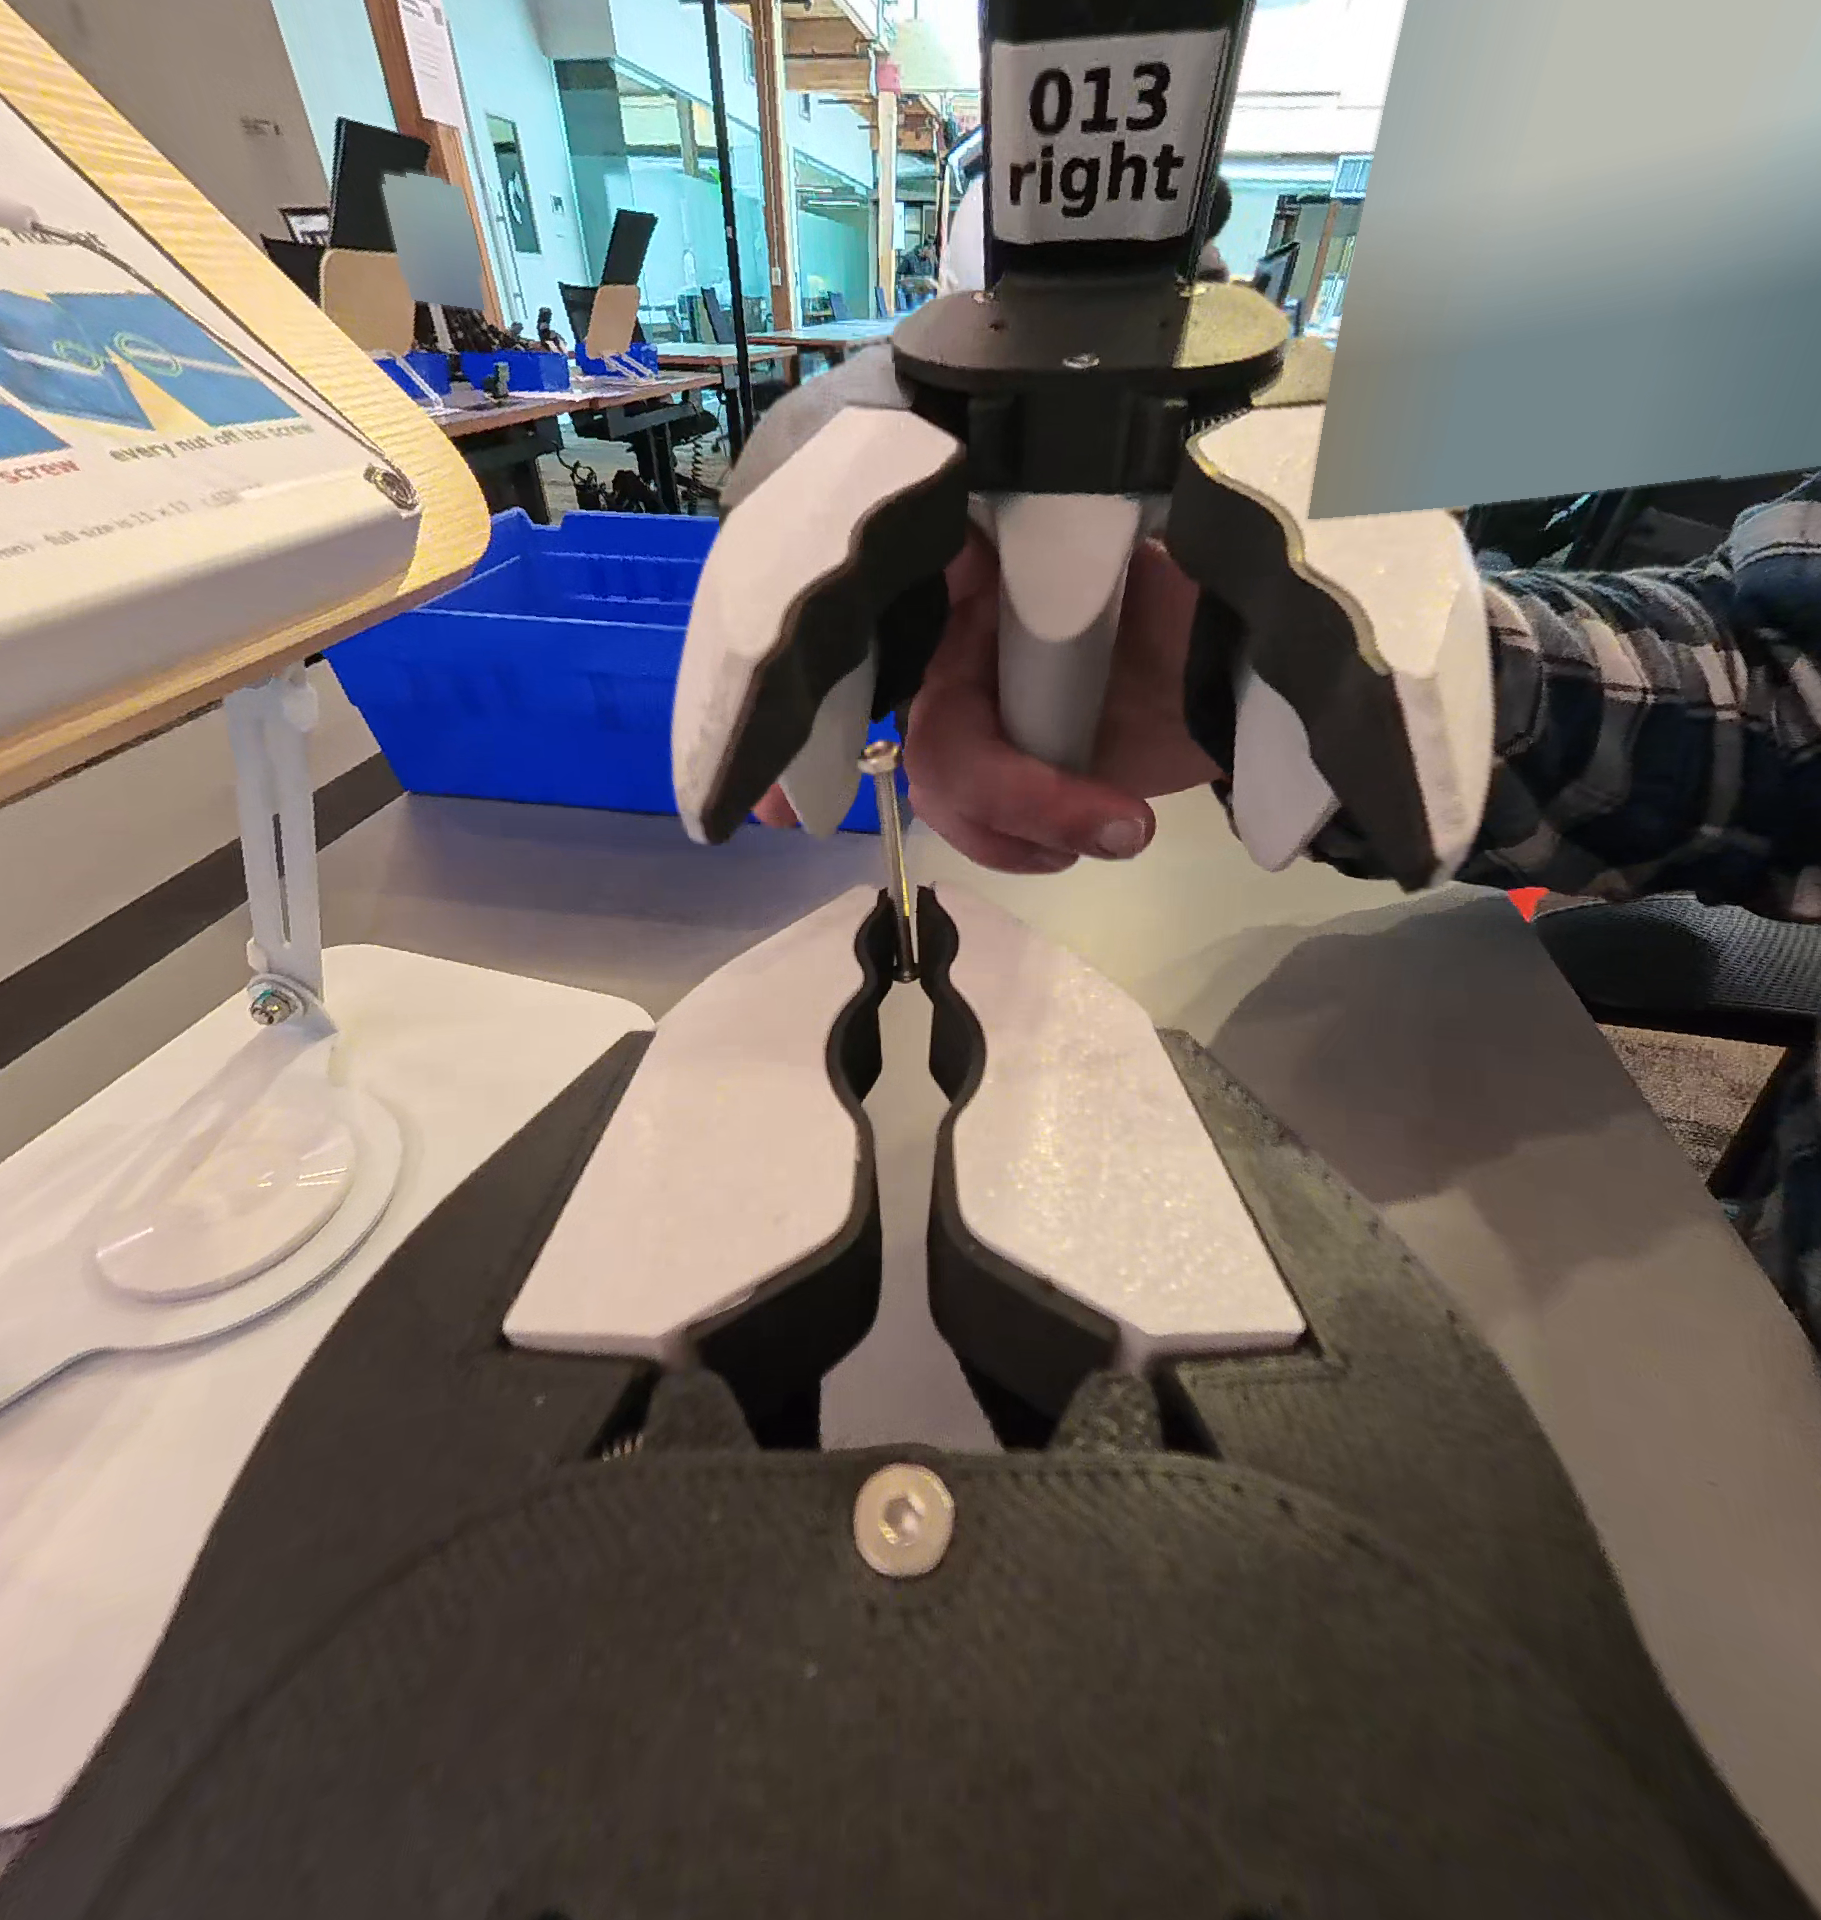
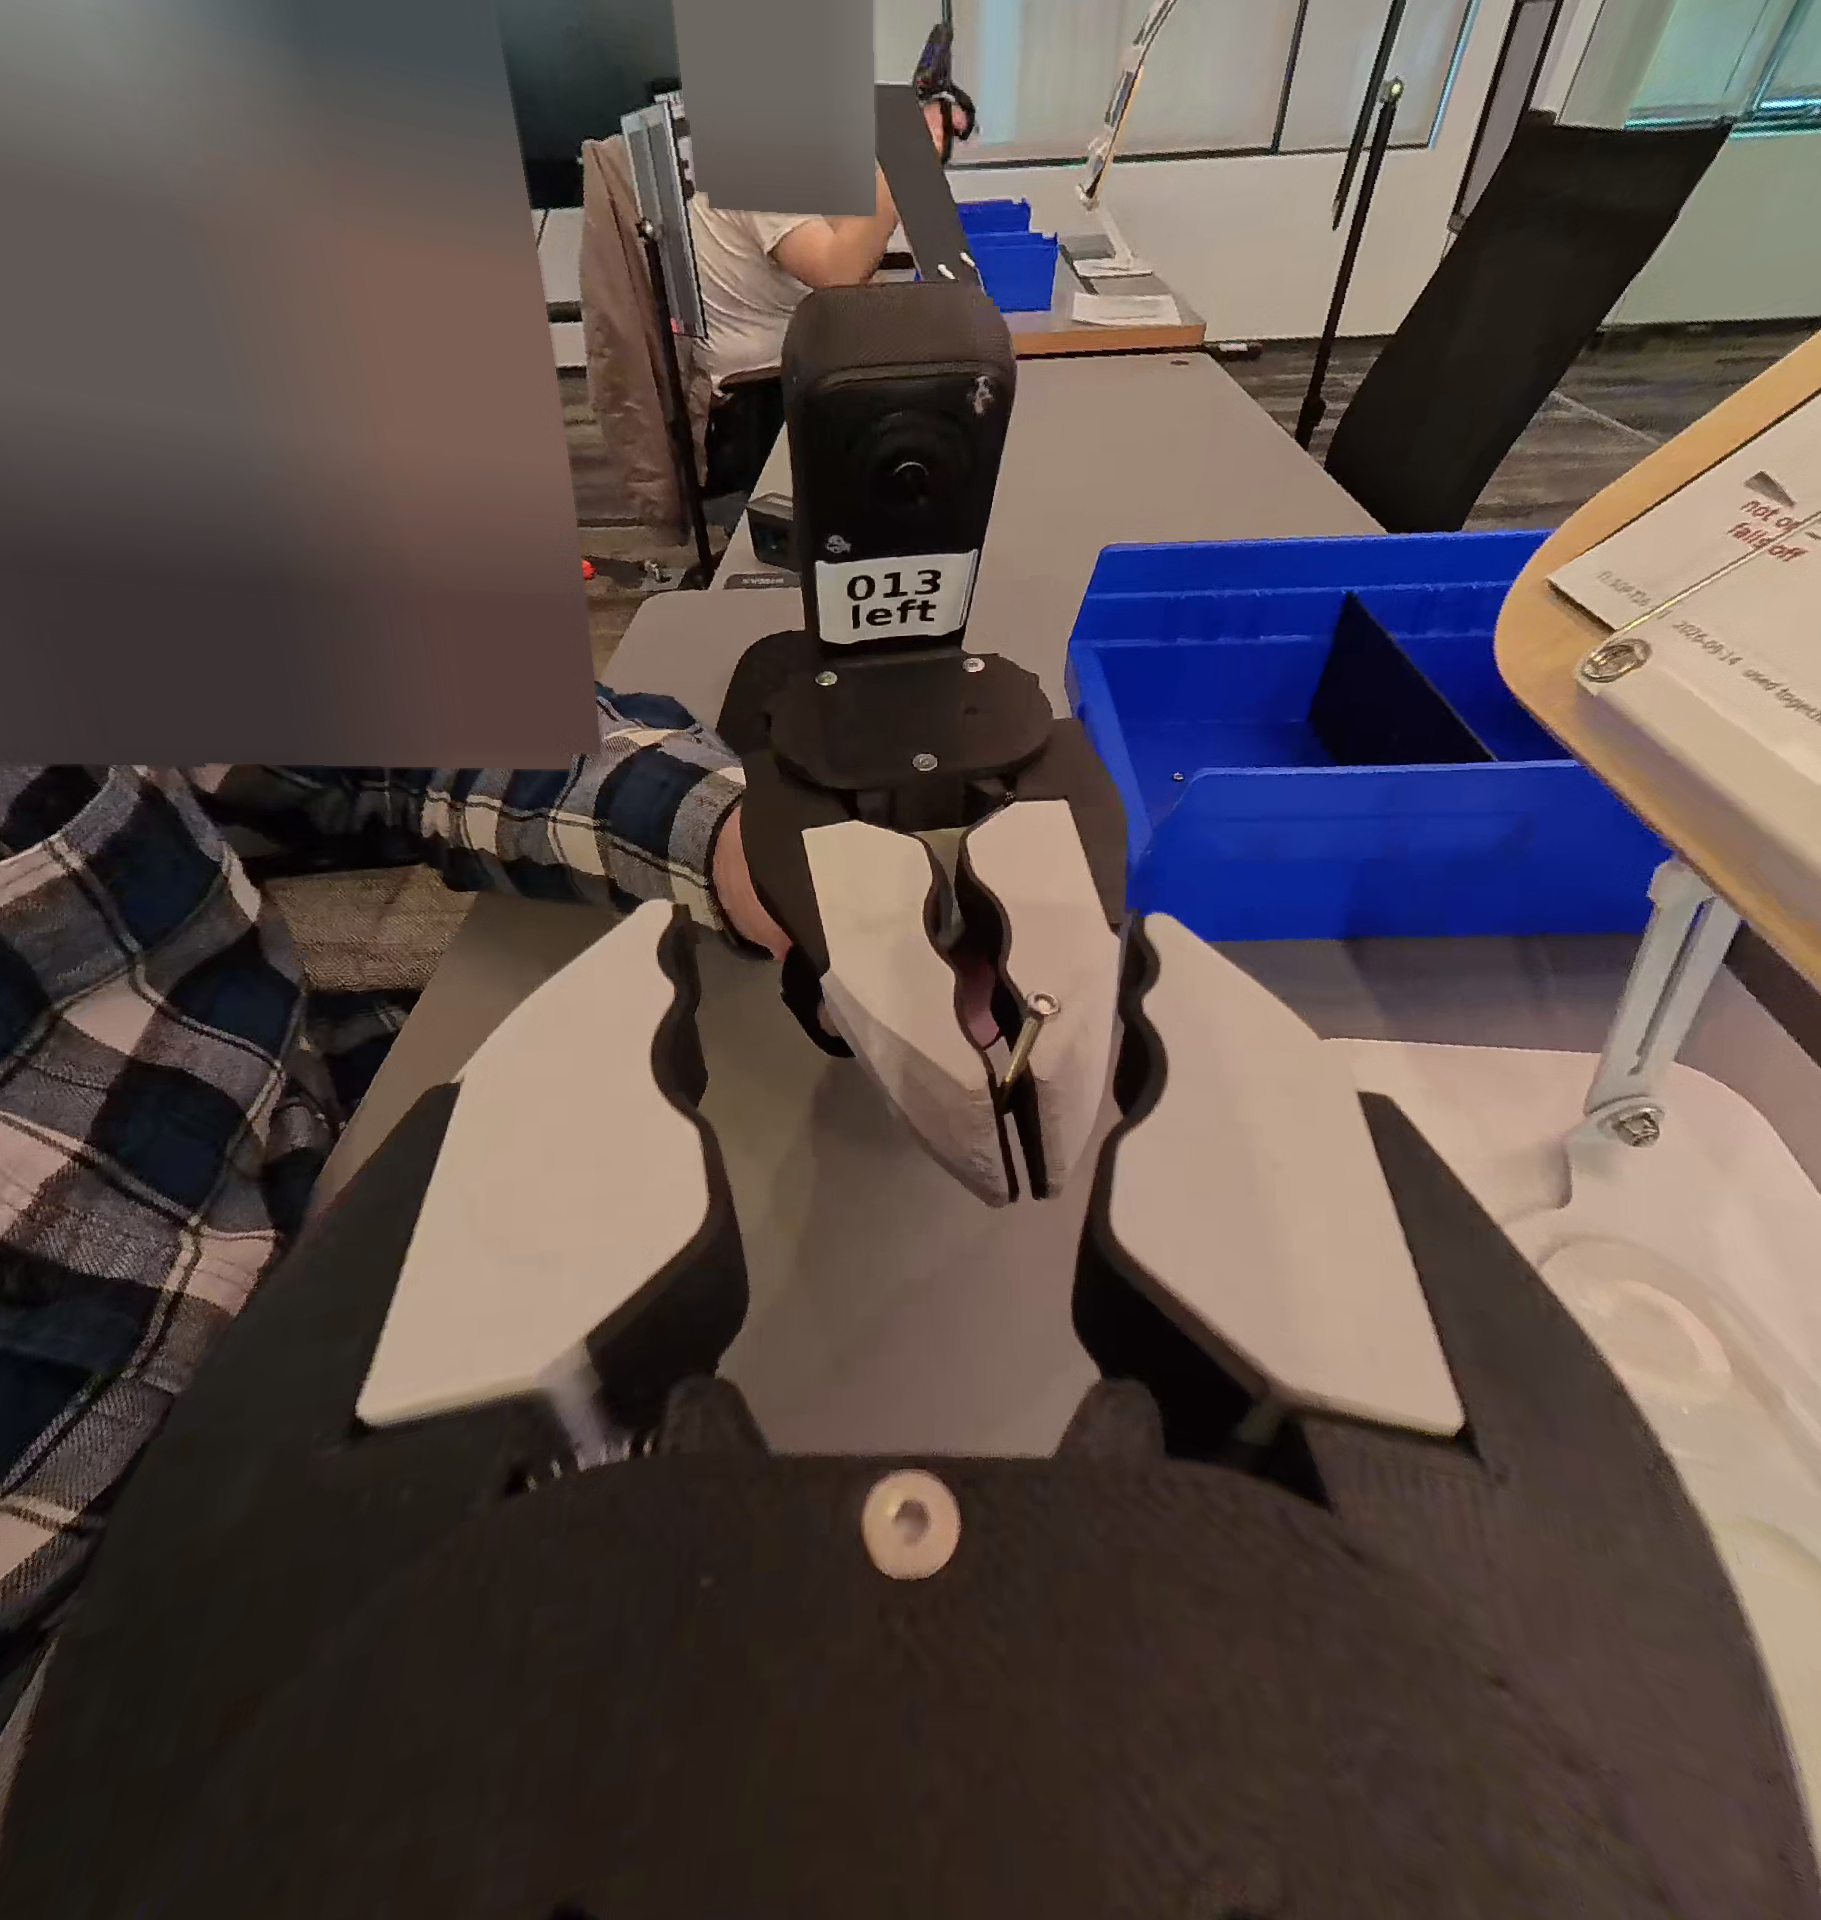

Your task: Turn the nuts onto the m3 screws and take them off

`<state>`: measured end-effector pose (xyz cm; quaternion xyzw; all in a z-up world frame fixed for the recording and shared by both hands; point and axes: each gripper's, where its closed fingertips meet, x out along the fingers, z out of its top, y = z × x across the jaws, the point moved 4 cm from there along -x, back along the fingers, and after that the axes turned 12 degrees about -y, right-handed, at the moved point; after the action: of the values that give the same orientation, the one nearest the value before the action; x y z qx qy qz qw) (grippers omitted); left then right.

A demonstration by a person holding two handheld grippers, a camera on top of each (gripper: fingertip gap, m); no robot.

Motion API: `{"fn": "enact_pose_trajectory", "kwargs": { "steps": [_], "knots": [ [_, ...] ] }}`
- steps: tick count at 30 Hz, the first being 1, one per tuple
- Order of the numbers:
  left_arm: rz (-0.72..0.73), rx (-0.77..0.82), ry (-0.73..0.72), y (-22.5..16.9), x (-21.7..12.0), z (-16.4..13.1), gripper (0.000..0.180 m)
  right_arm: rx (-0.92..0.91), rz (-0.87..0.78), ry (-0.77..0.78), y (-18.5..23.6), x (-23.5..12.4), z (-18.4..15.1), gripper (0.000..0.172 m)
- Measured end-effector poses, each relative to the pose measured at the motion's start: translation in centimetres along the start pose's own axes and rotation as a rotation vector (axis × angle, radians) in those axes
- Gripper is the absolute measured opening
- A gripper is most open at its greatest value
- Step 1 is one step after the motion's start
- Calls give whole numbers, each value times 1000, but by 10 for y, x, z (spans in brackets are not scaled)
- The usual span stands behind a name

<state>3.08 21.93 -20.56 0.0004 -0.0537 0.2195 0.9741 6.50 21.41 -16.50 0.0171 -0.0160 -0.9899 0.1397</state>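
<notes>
We saw the left tool (image 1: 904,940) clamped on a long screw's (image 1: 890,842) lower shank at frame centre, head up, directly under the right tool (image 1: 1051,821), spread apart.

My left gripper (image 1: 904,925) sits low over the table (image 1: 594,873), a screw (image 1: 890,862) standing up between its fingertips. My right gripper (image 2: 906,956) faces it, spread to either side of those tips. Behind them sits a bin (image 2: 1384,831) on the table. A stand (image 1: 272,831) rises beside the bin, carrying a tilted board (image 1: 158,499) overhead.
</notes>
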Motion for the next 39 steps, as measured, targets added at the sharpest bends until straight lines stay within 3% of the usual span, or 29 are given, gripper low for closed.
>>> {"fn": "enact_pose_trajectory", "kwargs": {
  "steps": [1,29,39],
  "knots": [
    [1,0,1,0,0,-1,4,4,2,-2,0,0,-1,78],
    [7,-16,-2,3,-2,-3,4,7,-6,-32,4,-11,-10,71],
    [-2,-19,5,1,0,-4,3,-26,-20,-27,2,-8,-9,76]
  ]
}}
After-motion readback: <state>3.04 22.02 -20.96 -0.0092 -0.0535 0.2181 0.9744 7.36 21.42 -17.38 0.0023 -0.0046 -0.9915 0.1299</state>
